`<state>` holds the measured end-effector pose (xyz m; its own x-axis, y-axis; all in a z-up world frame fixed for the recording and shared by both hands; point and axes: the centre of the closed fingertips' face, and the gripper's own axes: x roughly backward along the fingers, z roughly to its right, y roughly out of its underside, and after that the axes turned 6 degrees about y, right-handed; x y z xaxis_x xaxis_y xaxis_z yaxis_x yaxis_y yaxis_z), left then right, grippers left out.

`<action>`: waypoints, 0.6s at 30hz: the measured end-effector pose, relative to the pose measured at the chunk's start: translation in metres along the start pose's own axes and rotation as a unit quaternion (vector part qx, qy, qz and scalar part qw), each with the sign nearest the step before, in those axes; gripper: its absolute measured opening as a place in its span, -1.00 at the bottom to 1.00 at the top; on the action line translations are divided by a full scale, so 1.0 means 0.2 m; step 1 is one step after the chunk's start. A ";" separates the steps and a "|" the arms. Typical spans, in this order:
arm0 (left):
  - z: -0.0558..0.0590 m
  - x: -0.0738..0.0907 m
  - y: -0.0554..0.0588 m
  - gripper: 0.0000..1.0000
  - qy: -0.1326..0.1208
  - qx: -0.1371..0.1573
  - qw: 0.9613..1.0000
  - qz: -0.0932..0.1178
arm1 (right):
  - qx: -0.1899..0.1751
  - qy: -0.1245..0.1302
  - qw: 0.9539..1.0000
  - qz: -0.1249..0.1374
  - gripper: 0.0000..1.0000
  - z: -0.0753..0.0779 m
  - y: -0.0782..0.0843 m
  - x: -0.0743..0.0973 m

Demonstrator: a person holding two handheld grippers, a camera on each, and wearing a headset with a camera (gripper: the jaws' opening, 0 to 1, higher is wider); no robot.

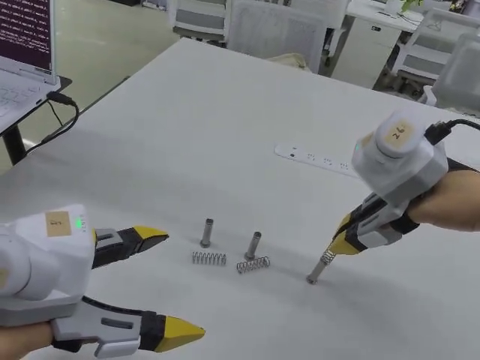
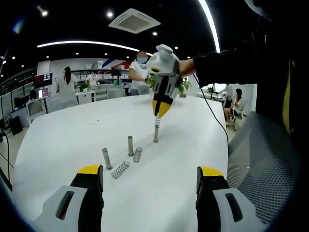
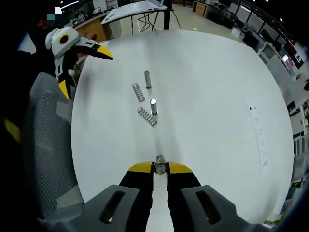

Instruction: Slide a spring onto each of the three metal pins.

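White tabletop (image 1: 225, 112) lies open all round, its edge at upper left. The right gripper (image 1: 337, 246) slants down at right, jaws pinched on a spring (image 1: 327, 259) over one pin (image 1: 313, 276). The left gripper (image 1: 184, 283), lower left, gapes empty near two loose springs (image 1: 208, 258) and bare pins (image 1: 206, 232).

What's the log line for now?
right gripper: shut on spring at top of third pin | left gripper: open | two loose springs beside bare pins

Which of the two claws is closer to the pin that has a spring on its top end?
Right. The right gripper pinches the spring at the top of that pin. The left gripper hangs open well off to the side, beyond the two bare pins.
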<state>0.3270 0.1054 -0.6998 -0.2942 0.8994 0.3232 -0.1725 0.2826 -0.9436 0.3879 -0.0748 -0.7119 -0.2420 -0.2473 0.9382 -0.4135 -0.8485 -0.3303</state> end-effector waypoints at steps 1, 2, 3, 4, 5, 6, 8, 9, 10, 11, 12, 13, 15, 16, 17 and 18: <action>0.00 0.00 0.00 0.52 0.000 0.001 1.000 0.000 | -0.001 0.000 1.000 0.000 -0.86 0.00 0.00 0.00; 0.00 0.00 0.00 0.52 0.000 0.001 1.000 0.000 | -0.003 -0.002 1.000 -0.001 -0.86 -0.01 0.01 -0.01; 0.00 0.00 0.00 0.52 0.000 0.001 1.000 0.000 | -0.002 -0.002 1.000 -0.001 -0.86 -0.01 0.01 -0.02; 0.00 0.00 0.00 0.52 0.000 0.001 1.000 -0.001 | -0.002 -0.002 1.000 -0.002 -0.86 -0.01 0.01 -0.03; 0.00 0.00 0.01 0.52 0.000 0.002 1.000 -0.001 | -0.003 -0.002 1.000 -0.003 -0.86 -0.01 0.01 -0.04; 0.00 0.00 0.01 0.51 0.000 0.002 1.000 -0.001 | -0.002 -0.003 1.000 -0.005 -0.86 -0.02 0.02 -0.04; 0.00 0.00 0.01 0.52 0.000 0.002 1.000 -0.001 | -0.002 -0.003 1.000 -0.007 -0.86 -0.02 0.02 -0.06; 0.00 0.00 0.01 0.51 0.000 0.002 1.000 -0.001 | -0.003 -0.003 1.000 -0.007 -0.86 -0.02 0.03 -0.07; 0.00 0.00 0.01 0.51 0.000 0.002 1.000 -0.001 | -0.004 -0.003 1.000 -0.007 -0.86 -0.02 0.03 -0.07; 0.00 0.00 0.00 0.51 0.000 0.002 1.000 0.000 | -0.004 -0.003 1.000 -0.008 -0.86 -0.02 0.03 -0.08; 0.00 0.00 0.00 0.51 0.001 0.002 1.000 0.000 | -0.004 -0.003 1.000 -0.008 -0.86 -0.02 0.03 -0.08; 0.00 0.00 0.00 0.51 0.001 0.003 1.000 0.000 | -0.004 -0.002 1.000 -0.008 -0.86 -0.02 0.03 -0.08; 0.00 0.00 0.01 0.51 0.000 0.002 1.000 -0.001 | -0.004 -0.002 1.000 -0.008 -0.86 -0.02 0.03 -0.10; 0.00 0.00 0.01 0.51 0.001 0.003 1.000 -0.001 | -0.005 -0.001 1.000 -0.009 -0.86 -0.02 0.04 -0.11; 0.00 0.00 0.01 0.51 0.000 0.002 1.000 -0.001 | -0.005 0.001 1.000 -0.009 -0.86 -0.01 0.04 -0.12; 0.00 0.00 0.01 0.51 0.001 0.003 1.000 -0.001 | -0.006 0.000 1.000 -0.010 -0.86 -0.01 0.04 -0.13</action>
<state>0.3271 0.1054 -0.7014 -0.2927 0.8994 0.3248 -0.1779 0.2825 -0.9426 0.3884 -0.0744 -0.7394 -0.2336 -0.2303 0.9447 -0.4296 -0.8471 -0.3127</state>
